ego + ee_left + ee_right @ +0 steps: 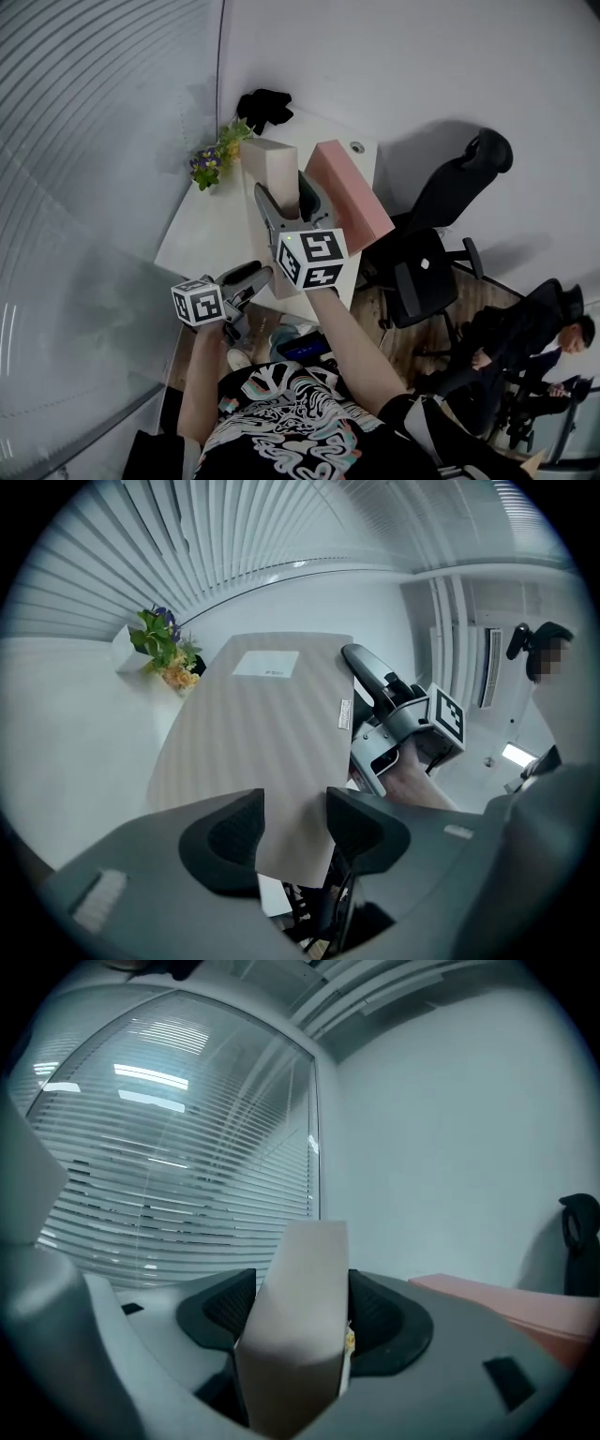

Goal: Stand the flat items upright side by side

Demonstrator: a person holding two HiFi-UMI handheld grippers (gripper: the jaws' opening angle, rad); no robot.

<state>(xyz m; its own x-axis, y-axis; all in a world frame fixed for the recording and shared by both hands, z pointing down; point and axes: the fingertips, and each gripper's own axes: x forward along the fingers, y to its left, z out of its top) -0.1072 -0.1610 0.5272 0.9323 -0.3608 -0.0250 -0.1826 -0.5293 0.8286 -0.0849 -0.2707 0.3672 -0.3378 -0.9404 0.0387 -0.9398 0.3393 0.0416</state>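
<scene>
- My left gripper [295,827] is clamped on the near corner of the beige box [253,733]; the box's broad face runs away from the jaws toward the wall.
- A white label [266,664] sits near the far end of that face.
- My right gripper [302,1307] is clenched on the narrow edge of the same beige box [300,1279], one jaw pressed against each side.
- In the head view, the beige box [270,164] is held above the white table [202,234], between the left gripper [246,281] and the right gripper [286,192].
- I cannot tell whether the box's far end rests on the table.
- The pink box [352,192] stands tilted just to the right of the beige box.
- A plant [217,159] stands at the table's left corner, near the far end of the beige box.
- A black office chair [422,272] stands to the right of the table.
</scene>
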